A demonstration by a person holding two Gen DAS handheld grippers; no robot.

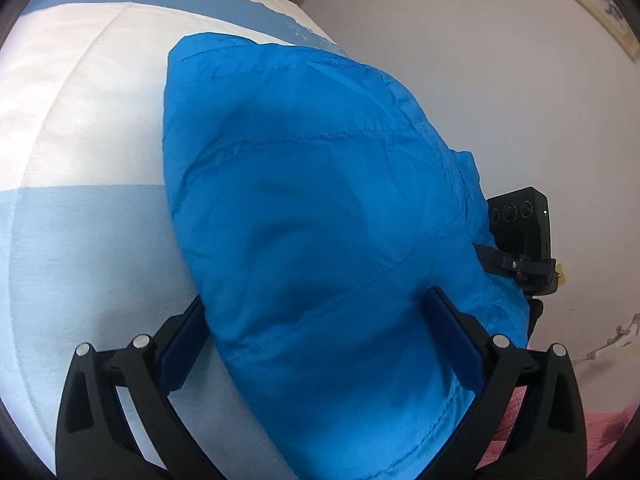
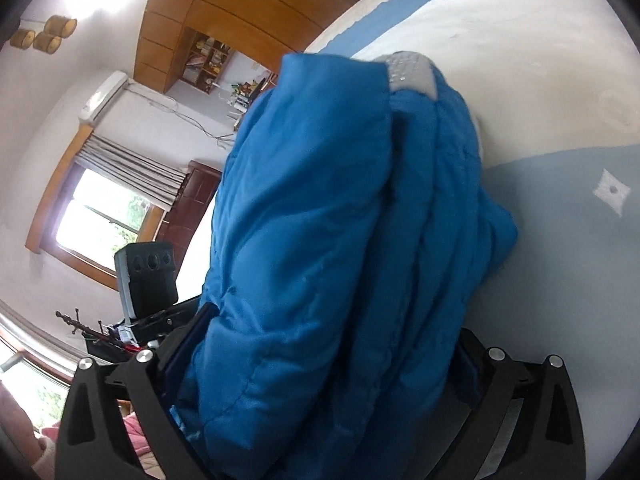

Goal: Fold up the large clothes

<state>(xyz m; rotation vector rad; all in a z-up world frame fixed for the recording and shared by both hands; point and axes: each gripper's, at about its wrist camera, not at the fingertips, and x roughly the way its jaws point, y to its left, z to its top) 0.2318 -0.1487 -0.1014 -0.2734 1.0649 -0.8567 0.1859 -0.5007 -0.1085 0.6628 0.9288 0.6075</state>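
- Two grippers each pinch the puffy blue jacket: the left gripper (image 1: 320, 344), low in its frame, has its jaws spread wide around a thick fold; the right gripper (image 2: 324, 364) likewise clamps bunched layers.
- The slick jacket (image 1: 304, 200) likely slips if either grip loosens.
- Beyond, it hangs over the bed (image 1: 80, 160), filling mid-frame.

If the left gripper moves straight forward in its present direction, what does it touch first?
Most likely the blue jacket: its padded bulk already sits between the fingers of the left gripper and fills the view ahead. The bed cover seems to lie beyond it; depth is unclear.
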